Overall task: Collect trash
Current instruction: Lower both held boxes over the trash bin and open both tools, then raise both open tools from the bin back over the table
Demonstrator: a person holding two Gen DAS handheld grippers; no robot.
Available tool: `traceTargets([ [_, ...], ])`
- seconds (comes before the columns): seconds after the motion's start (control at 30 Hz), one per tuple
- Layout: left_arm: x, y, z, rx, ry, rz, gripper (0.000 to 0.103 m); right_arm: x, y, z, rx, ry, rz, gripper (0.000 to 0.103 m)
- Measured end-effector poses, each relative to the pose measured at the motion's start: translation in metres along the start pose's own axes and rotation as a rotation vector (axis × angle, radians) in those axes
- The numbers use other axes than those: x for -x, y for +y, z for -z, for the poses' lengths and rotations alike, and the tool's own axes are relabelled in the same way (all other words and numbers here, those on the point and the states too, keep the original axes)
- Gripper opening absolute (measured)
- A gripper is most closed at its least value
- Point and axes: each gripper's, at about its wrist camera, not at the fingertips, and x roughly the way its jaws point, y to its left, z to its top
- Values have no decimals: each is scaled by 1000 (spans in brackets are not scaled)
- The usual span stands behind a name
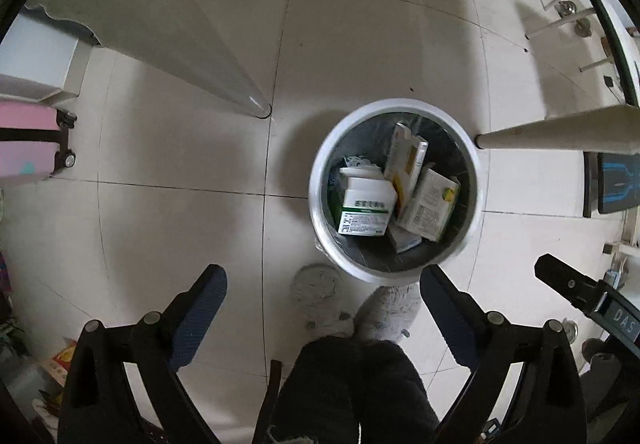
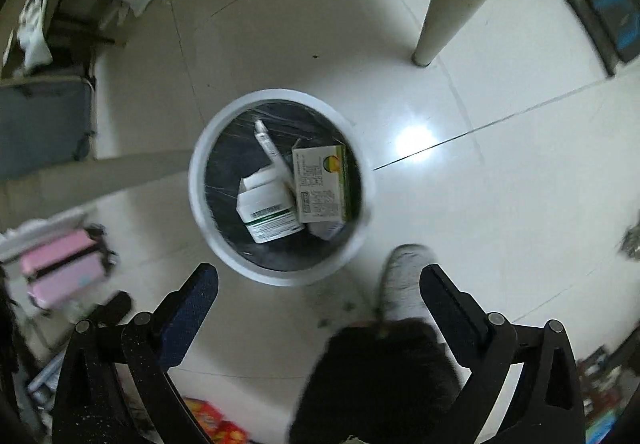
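Observation:
A white round trash bin (image 1: 318,188) with a dark liner stands on the tiled floor, directly below both grippers. Inside it lie a green-and-white box (image 1: 364,212), a box with a yellow fruit print (image 1: 432,204) and a tall narrow box (image 1: 404,160). My left gripper (image 1: 324,284) hangs open above the bin's near edge with nothing between its fingers. In the right wrist view the same bin (image 2: 198,188) holds the green-and-white box (image 2: 268,212) and the fruit-print box (image 2: 320,184). My right gripper (image 2: 320,280) is also open and holds nothing.
A person's grey slipper (image 1: 384,308) and dark trouser leg (image 1: 352,384) stand just beside the bin. Two pale table legs (image 1: 224,56) (image 1: 560,132) flank it. A pink suitcase (image 1: 28,140) sits at the left. Clutter lines the room's edges.

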Motion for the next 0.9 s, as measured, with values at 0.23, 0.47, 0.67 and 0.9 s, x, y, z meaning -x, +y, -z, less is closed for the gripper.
traceTargets([
  [0.23,30,-2,8,-31,-26,-27,98,34,9,10,92,-44,117,102],
  [0.47,47,-5,13,-35,-50,-27,99,60,16,18,138,-66,150,102],
  [0.67,69,-7,21,-36,-61,-21,98,89,25,28,183,-97,166,102],
  [0.9,115,-12,39,-42,-72,-5,98,146,37,51,232,-119,162,102],
])
